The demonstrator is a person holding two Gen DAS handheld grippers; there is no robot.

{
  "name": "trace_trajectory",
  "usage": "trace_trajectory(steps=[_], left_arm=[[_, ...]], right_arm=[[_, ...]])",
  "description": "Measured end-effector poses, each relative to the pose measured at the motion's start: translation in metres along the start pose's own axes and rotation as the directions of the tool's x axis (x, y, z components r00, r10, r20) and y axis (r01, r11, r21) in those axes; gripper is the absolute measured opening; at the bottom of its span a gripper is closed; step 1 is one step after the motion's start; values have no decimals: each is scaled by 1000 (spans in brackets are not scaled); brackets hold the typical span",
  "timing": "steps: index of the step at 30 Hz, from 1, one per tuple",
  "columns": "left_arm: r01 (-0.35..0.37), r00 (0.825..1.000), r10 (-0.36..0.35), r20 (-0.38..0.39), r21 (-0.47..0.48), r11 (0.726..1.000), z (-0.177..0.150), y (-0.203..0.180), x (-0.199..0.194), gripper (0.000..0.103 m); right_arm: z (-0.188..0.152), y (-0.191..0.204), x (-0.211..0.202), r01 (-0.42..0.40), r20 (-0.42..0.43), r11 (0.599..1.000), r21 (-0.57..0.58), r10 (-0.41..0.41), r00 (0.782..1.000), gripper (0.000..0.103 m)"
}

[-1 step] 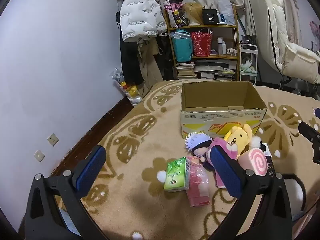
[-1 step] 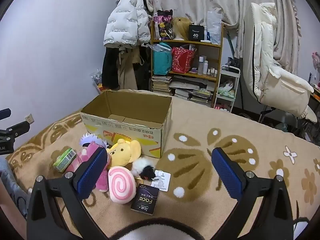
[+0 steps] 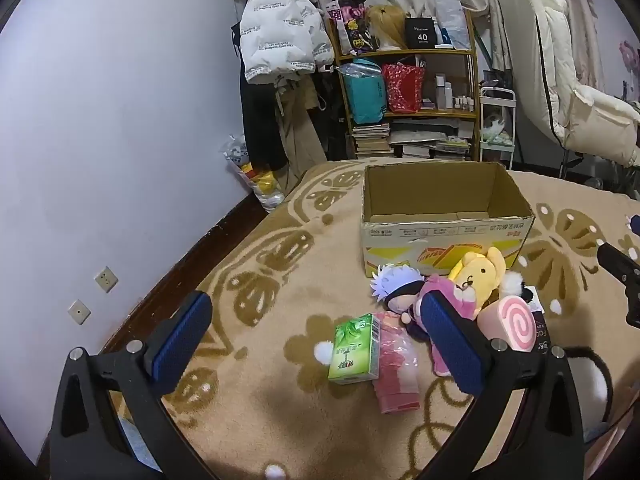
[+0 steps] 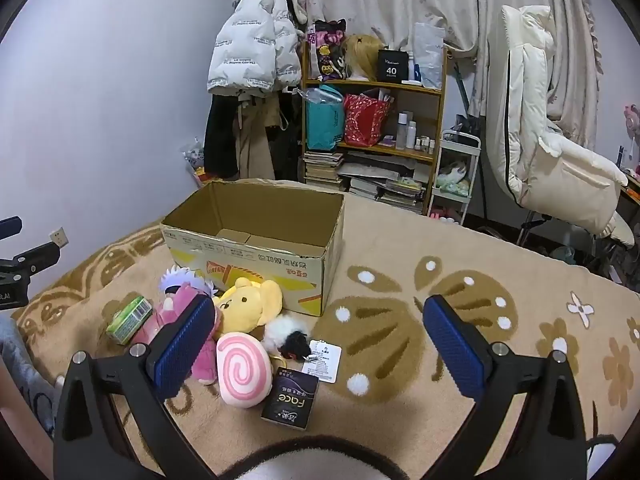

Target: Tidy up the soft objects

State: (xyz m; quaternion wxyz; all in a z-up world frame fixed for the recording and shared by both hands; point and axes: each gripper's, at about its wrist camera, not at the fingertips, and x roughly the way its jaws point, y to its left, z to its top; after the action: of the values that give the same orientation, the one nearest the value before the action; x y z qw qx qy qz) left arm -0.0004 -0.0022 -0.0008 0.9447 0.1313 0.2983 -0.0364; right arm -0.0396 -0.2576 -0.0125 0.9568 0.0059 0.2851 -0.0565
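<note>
An open, empty cardboard box stands on the patterned rug. In front of it lie a yellow plush, a white-haired doll, a pink plush, a pink swirl-roll plush and a small black-and-white plush. A green tissue pack lies on a pink packet. My left gripper is open above the rug, near the green pack. My right gripper is open, to the right of the toys.
A black "Face" packet and a white card lie by the swirl roll. A bookshelf, hanging white jacket and a white chair stand behind. The wall is on the left.
</note>
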Motion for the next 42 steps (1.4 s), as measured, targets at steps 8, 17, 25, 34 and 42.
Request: trace_trajectory(steps=[8,17,25,34,42], left_arm=[[-15,1000,15,9,-4,1000,1,-7,-6,103],[4,1000,-4,-6,-15,1000,0,5,2,103],[-1,1000,1,-14,-10,1000,-1,5,3,103],[-20,1000,20,-17,-16,1000,-2,5,5,103],[-23,1000,22,-19,-14,1000,-2,3,6,103]], right_arm=[[1,0,-1,4,8,1000,10,-4,1000,103],[1,-1,-1,-3,14,1000,9,3,1000,103],[1,-2,0,-7,14,1000,14,7,1000,103],[1,-2,0,-2,13,1000,14,2,1000,103],[-1,-4,0,-6,16,1000,18,6,1000,103]])
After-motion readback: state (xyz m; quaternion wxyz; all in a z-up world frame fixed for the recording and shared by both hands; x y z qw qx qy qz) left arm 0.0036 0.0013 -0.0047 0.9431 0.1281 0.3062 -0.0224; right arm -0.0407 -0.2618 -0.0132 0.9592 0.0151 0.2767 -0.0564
